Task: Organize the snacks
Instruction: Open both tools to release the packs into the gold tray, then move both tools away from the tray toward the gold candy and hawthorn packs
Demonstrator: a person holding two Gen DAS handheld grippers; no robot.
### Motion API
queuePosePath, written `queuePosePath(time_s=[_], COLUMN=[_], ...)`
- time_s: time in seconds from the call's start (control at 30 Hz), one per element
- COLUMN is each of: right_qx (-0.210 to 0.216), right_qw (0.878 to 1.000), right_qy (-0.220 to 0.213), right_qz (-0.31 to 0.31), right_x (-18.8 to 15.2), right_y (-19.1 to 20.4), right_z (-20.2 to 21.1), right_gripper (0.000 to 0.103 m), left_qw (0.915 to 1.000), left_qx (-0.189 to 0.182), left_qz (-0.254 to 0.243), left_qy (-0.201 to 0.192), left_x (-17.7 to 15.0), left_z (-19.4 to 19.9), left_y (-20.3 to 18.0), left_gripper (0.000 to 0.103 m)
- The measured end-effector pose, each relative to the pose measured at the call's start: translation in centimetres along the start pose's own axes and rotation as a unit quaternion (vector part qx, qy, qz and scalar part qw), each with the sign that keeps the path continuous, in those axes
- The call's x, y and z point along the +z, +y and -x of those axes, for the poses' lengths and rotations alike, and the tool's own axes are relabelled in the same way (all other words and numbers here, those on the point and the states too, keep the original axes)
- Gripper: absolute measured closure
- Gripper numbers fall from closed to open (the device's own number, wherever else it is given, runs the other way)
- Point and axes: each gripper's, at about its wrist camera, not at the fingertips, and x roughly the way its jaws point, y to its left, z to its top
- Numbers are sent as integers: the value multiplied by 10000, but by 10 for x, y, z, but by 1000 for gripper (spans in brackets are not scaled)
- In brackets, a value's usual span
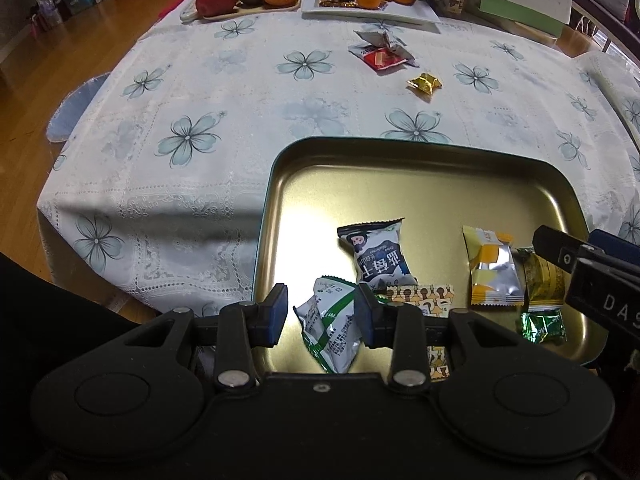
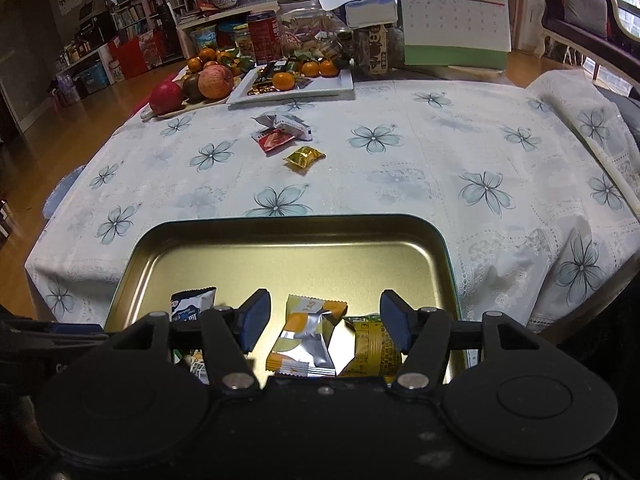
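A gold metal tray (image 1: 360, 144) sits at the near table edge and holds several snack packets. My left gripper (image 1: 322, 314) hangs open above a green-and-white packet (image 1: 328, 332) lying in the tray; a gap shows at the left pad. Beyond it lie a blue-and-white packet (image 1: 378, 254) and an orange-and-silver packet (image 1: 494, 268). In the right wrist view my right gripper (image 2: 325, 320) stands wide open over the tray (image 2: 280, 222), with the orange-and-silver packet (image 2: 308, 336) and a yellow-green packet (image 2: 372, 344) lying untouched between its fingers.
On the flowered tablecloth beyond the tray lie a red packet (image 2: 274, 138), a white wrapper (image 2: 280, 122) and a gold candy (image 2: 304, 158). A fruit board (image 2: 192, 84), a white plate (image 2: 328, 86), jars and a desk calendar (image 2: 456, 24) line the far edge.
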Motion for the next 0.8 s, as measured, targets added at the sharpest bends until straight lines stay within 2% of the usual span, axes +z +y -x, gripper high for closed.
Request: queuePosePath(time_s=[0.1,0.2,0.33,0.43,0.57,0.8], right_qx=[-44,-35,-57,-26,170,629], right_qw=[9998,9998,9992,9993,9995,9929], right_qy=[-194,-175,-365,-264,161,972], right_qz=[32,121,163,264,225,284], right_x=[-3,-4,-4,-2,1,7], right_y=[4,10,15,18,19,24], right_z=[3,4,10,11,4,-11], right_gripper=[37,37,37,37,37,37], left_qw=[9997,9984,9940,9905,9915,9977], left_qx=[114,273,631,890,948,464], left_qz=[-8,-44,-128,-157,-152,-76], left_qy=[-219,-499,-880,-1032,-880,-497], left_x=[0,0,1,2,9,27], left_z=[5,11,18,20,15,13], left_y=[-1,-5,-11,-15,-15,-12], left_gripper=[57,55,54,53,53,53])
